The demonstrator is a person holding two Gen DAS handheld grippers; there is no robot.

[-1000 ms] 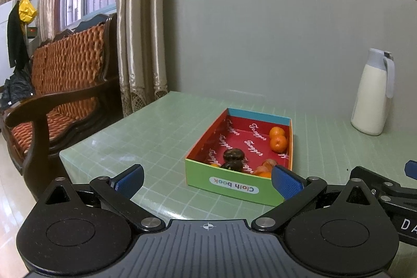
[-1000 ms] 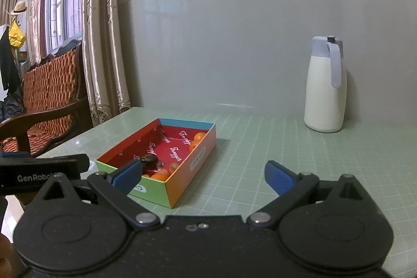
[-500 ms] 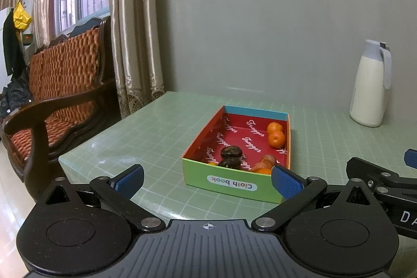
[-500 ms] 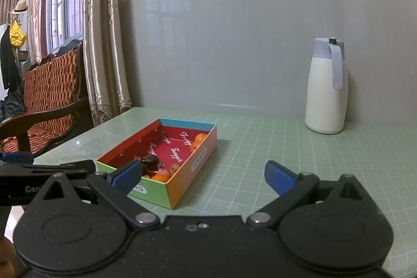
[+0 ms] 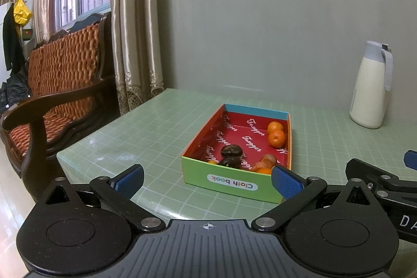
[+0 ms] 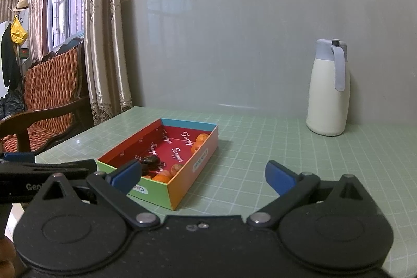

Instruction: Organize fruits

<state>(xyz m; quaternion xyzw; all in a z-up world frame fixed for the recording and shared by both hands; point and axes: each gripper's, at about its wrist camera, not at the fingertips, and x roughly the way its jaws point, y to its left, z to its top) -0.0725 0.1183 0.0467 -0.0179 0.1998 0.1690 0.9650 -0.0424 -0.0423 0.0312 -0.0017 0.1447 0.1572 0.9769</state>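
Fruit already in box (image 5: pixel 234 184), frame centre, on desk (image 5: pixel 146 132). Left gripper (image 5: pixel 207 177) and right gripper (image 6: pixel 202 173): jaws apart, empty. Risk: oranges (image 5: pixel 276 134) round, could roll or squirt out of pinch.

The box (image 5: pixel 235 184) bears an upside-down "Cloth book" label on its near green wall; "Tangger" in white script repeats across its red lining.

Probably a home: cushioned wooden settee (image 5: pixel 60 85), curtains (image 5: pixel 133 25).
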